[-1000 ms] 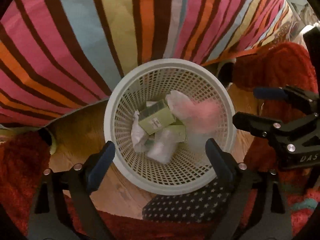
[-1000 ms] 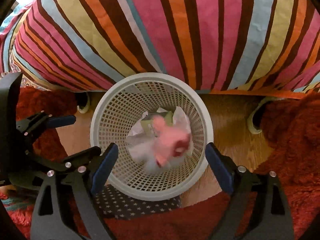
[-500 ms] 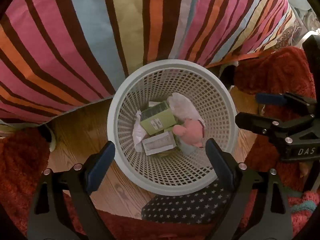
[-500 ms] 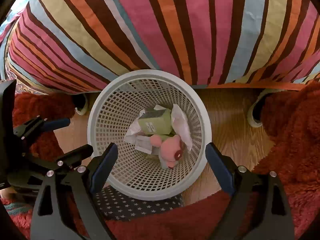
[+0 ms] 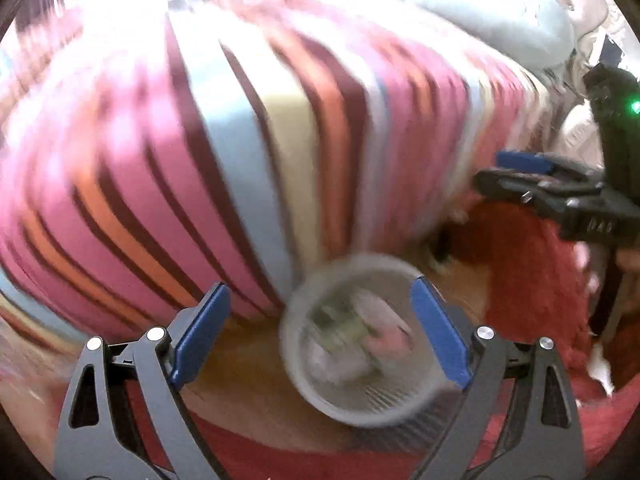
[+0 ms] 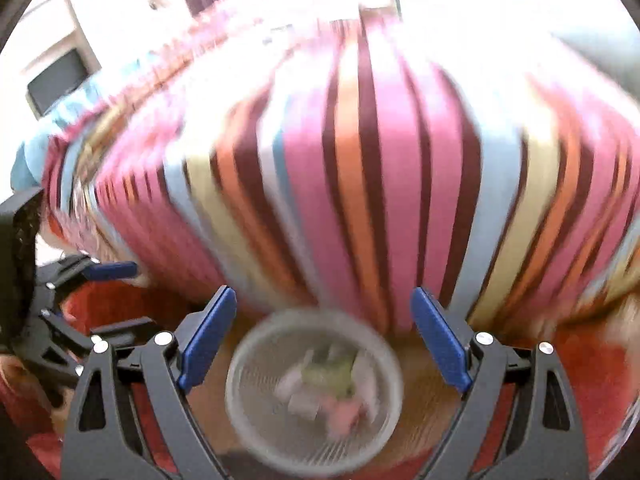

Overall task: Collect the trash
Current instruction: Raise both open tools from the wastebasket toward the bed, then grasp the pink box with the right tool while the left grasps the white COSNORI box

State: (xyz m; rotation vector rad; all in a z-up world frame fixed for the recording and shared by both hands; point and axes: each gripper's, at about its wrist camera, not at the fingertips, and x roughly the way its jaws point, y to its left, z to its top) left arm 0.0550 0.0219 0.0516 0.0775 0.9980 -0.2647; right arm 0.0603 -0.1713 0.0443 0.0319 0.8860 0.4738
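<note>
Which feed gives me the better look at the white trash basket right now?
Right wrist: the white trash basket sits whole between the open tongs, rim fully visible, though blurred. In the left wrist view the basket is equally blurred, and the right finger covers part of its rim.

A broad bedspread striped in pink, brown, orange, pale blue and cream (image 6: 380, 184) drapes down over the bed's side, blurred in both views. Below it lies a strip of wooden floor (image 5: 248, 364), bordered by a shaggy red rug (image 5: 532, 280). A dark screen in a pale frame (image 6: 60, 80) sits far left.
</note>
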